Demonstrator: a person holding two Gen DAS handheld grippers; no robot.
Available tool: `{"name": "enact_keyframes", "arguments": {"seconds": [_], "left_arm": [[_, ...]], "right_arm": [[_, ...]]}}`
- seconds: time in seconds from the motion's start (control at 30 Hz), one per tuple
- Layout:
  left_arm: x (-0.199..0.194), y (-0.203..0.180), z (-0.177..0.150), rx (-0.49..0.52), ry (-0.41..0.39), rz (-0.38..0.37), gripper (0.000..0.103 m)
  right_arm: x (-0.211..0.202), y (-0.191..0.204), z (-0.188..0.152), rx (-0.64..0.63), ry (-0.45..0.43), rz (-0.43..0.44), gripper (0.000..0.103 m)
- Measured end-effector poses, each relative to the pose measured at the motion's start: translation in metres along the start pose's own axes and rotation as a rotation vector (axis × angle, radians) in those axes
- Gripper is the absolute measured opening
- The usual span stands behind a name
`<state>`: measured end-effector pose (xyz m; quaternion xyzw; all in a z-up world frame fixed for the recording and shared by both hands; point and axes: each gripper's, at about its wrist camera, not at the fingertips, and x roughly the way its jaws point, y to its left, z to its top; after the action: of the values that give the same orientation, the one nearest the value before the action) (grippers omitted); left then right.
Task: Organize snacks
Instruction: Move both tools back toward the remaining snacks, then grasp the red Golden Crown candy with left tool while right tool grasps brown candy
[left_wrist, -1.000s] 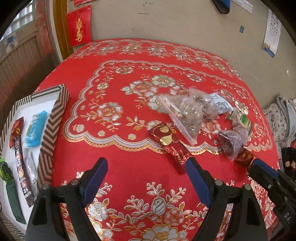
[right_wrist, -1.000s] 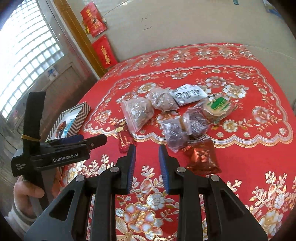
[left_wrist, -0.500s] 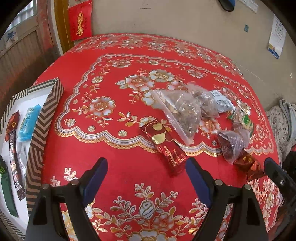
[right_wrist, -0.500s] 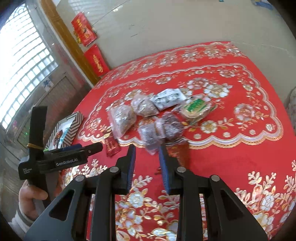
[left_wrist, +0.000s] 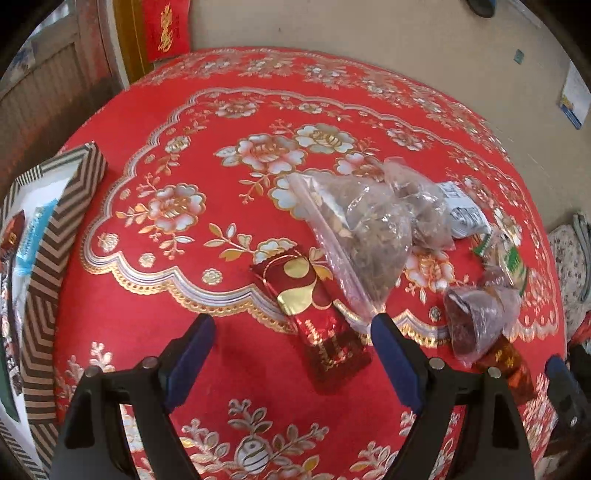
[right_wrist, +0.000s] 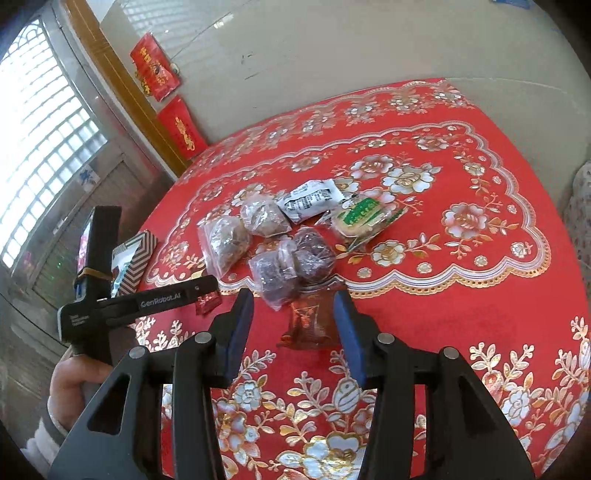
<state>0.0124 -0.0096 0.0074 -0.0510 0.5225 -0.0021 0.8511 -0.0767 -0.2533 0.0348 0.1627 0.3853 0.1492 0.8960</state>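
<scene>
Red tablecloth (left_wrist: 155, 325), both grippers tilted down — apart

Table under a red floral tablecloth (left_wrist: 229, 354). Lying on it: striped-rim box (left_wrist: 55, 258) at left edge; red-gold packet (left_wrist: 317, 317); clear zip bag (left_wrist: 362, 236) of brown snacks; white printed packet (right_wrist: 310, 199); green-labelled packet (right_wrist: 364, 218); two dark-filled clear bags (right_wrist: 291, 266); amber wrapper (right_wrist: 308, 325).

The left gripper (left_wrist: 291, 354) hangs wide open over the red flowered counter (left_wrist: 184, 122), its blue fingers (left_wrist: 190, 350) either side of a red and gold packet (left_wrist: 314, 314). A clear bag (left_wrist: 365, 232) lies just beyond; a striped box (left_wrist: 55, 236) sits off left.
</scene>
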Motion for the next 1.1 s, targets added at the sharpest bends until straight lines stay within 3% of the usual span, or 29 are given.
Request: {"name": "enact_keyframes", "arguments": {"seconds": [0.2, 0.4, 0.57, 0.77, 0.83, 0.87, 0.93, 1.03, 1.1], "left_arm": [[0.003, -0.007, 0.001, 0.030, -0.023, 0.017, 0.088], [-0.001, 0.000, 0.000, 0.061, -0.015, -0.008, 0.080], [-0.002, 0.003, -0.002, 0.089, -0.012, -0.014, 0.079], [0.000, -0.003, -0.003, 0.106, -0.023, 0.014, 0.079], [0.000, -0.003, -0.004, 0.119, -0.034, 0.015, 0.078], [-0.001, -0.003, -0.004, 0.123, -0.040, 0.011, 0.076], [-0.004, 0.000, -0.005, 0.137, -0.054, 0.016, 0.055], [-0.008, 0.004, -0.008, 0.159, -0.058, 0.012, 0.040], [-0.010, 0.008, -0.009, 0.161, -0.061, 0.011, 0.035]], "right_arm": [[0.004, -0.003, 0.002, -0.010, 0.015, 0.001, 0.045], [0.016, 0.001, 0.009, -0.046, 0.044, -0.021, 0.045], [0.030, 0.001, 0.012, -0.078, 0.103, -0.065, 0.045], [0.048, -0.005, 0.005, -0.069, 0.147, -0.058, 0.045], [0.048, -0.006, 0.001, -0.072, 0.128, -0.040, 0.036], [0.047, -0.006, -0.001, -0.079, 0.119, -0.043, 0.034], [0.045, -0.003, -0.007, -0.101, 0.112, -0.052, 0.033], [0.042, 0.003, -0.012, -0.132, 0.115, -0.062, 0.033], [0.042, 0.006, -0.015, -0.152, 0.122, -0.074, 0.033]]}}
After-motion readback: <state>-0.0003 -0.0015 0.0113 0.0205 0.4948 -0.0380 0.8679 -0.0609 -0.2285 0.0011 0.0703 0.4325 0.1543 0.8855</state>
